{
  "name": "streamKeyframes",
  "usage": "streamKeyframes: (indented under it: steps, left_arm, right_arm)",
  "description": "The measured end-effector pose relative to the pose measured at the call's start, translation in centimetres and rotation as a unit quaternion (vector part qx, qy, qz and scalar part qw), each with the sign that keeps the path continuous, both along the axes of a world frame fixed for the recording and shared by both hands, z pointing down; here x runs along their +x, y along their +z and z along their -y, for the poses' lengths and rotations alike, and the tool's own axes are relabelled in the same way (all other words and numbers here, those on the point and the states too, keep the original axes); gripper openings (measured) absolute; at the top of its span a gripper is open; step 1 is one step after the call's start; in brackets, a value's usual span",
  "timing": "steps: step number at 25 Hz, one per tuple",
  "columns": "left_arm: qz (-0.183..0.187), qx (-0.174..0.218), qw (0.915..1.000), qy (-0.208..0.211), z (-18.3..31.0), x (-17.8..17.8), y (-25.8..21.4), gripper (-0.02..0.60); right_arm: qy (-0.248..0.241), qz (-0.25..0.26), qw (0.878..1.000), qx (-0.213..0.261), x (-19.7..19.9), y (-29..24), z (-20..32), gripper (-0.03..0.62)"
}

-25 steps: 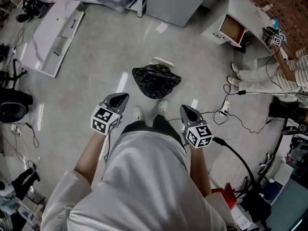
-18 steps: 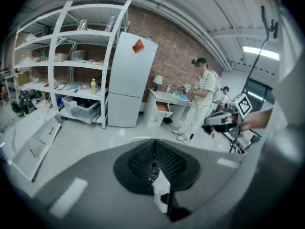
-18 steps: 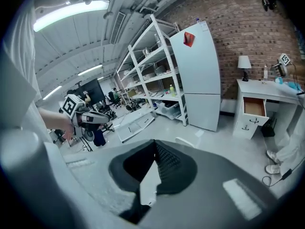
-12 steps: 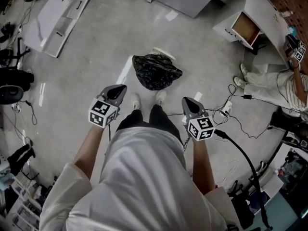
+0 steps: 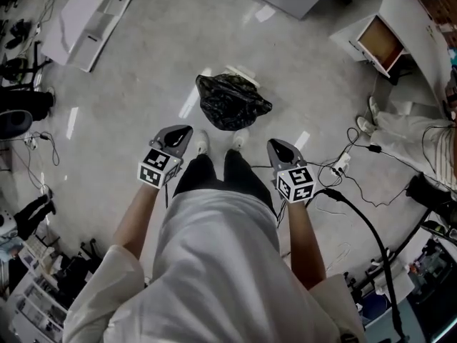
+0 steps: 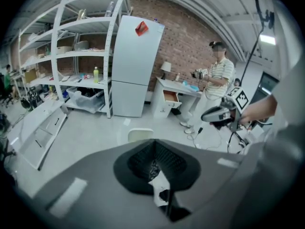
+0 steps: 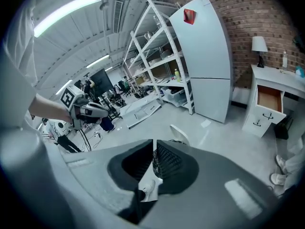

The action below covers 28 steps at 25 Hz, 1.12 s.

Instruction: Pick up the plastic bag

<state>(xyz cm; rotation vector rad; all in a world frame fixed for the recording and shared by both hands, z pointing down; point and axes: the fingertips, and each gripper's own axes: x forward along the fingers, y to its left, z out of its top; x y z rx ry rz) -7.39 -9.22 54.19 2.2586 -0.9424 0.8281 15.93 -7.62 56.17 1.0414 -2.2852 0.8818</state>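
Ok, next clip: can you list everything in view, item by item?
plastic bag: one, black, floor, ahead of the shoes
unidentified object: one, white, floor behind the bag
panel: one, white, floor, far left
power strip: one, white, floor at right
fridge: one, white, by brick wall
shelving: one, white, beside fridge
desk: one, white, drawer open
other person: one, striped top, near desk
left gripper: grey, shut, empty
right gripper: grey, jaws just been opening slightly, empty

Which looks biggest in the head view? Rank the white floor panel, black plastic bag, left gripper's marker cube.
1. white floor panel, narrowly, though cropped.
2. black plastic bag.
3. left gripper's marker cube, despite being nearest the camera.
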Motion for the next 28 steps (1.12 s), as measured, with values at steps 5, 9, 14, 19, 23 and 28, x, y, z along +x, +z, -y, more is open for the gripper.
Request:
streamKeyframes:
  steps: [5, 9, 14, 19, 23, 28]
  left_arm:
    - [0.000, -0.012, 0.9998, -0.018, 1.2, 0.8, 1.9, 0.003]
    - [0.007, -0.021, 0.9996, -0.018, 3.0, 0.5, 4.8, 0.003]
    - [0.009, -0.049, 0.9987, -0.007, 4.8, -0.2, 10.2, 0.003]
    - [0.008, -0.067, 0.9977, 0.004, 7.1, -1.2, 15.7, 0.003]
    - [0.011, -0.077, 0.9970, 0.007, 8.0, -1.5, 20.4, 0.003]
    - [0.018, -0.088, 0.9956, 0.028, 9.6, -2.1, 25.8, 0.004]
  right_arm:
    - [-0.004, 0.005, 1.000, -0.017, 0.5, 2.0, 1.0, 0.025]
    - [-0.002, 0.004, 1.000, -0.030, 0.7, 4.4, 2.2, 0.025]
    - [0.009, -0.011, 0.999, -0.048, 1.1, 8.7, 3.4, 0.025]
    - [0.015, -0.037, 0.997, -0.068, 1.2, 14.7, 4.4, 0.025]
    - [0.014, -0.055, 0.994, -0.096, 1.4, 20.5, 3.9, 0.025]
    - [0.035, -0.043, 0.993, -0.106, 0.3, 25.0, 4.9, 0.038]
